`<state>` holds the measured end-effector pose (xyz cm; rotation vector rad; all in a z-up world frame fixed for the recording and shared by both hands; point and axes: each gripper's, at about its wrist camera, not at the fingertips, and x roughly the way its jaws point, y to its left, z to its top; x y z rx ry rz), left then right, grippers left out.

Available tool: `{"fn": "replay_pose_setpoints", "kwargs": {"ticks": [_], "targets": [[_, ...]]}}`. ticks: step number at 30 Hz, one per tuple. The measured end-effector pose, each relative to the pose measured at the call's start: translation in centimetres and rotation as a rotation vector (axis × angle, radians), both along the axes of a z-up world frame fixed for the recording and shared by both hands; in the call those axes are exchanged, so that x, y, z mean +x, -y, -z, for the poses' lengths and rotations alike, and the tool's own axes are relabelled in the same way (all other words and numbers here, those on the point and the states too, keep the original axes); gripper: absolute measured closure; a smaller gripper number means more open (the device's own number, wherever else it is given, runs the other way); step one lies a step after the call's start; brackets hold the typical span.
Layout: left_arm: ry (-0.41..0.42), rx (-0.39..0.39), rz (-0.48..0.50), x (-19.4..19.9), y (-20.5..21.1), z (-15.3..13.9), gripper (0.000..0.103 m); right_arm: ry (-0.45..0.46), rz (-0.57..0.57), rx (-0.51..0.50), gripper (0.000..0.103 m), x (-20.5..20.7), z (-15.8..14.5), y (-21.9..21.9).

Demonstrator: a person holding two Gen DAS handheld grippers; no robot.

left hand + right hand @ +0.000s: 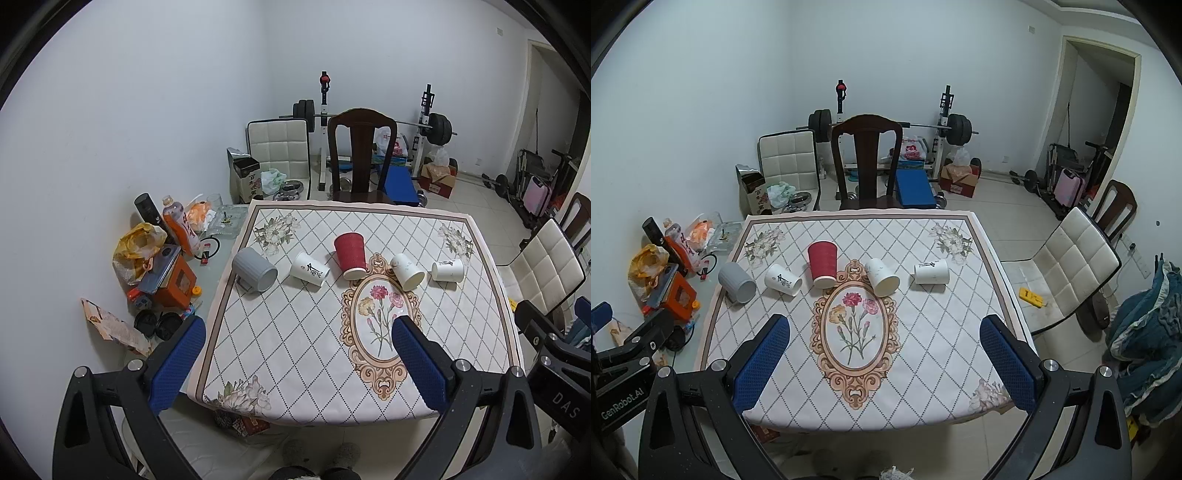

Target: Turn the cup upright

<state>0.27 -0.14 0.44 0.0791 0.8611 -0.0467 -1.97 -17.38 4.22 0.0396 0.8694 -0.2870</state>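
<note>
Several cups lie on their sides in a row across the far half of the tablecloth: a grey mug, a white printed cup, a red paper cup, a white marbled cup and a white cup at the right. My left gripper is open and empty, high over the table's near left. My right gripper is open and empty above the near edge.
A dark wooden chair stands behind the table. Bottles, bags and boxes clutter the surface at the left. A white padded chair stands at the right. Weights line the back wall.
</note>
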Motion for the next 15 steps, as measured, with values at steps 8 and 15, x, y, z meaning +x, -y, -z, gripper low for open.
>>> {"fn": "replay_pose_setpoints", "kwargs": {"ticks": [8,15], "targets": [[-0.004,0.001,-0.023,-0.4,-0.2,0.6,0.0,-0.005,-0.009,0.007,0.0,0.4,0.1,-0.4],[-0.074,0.034,-0.108,0.9,-0.3,3.6,0.0,-0.064,-0.04,0.032,0.0,2.1,1.9,1.0]]}}
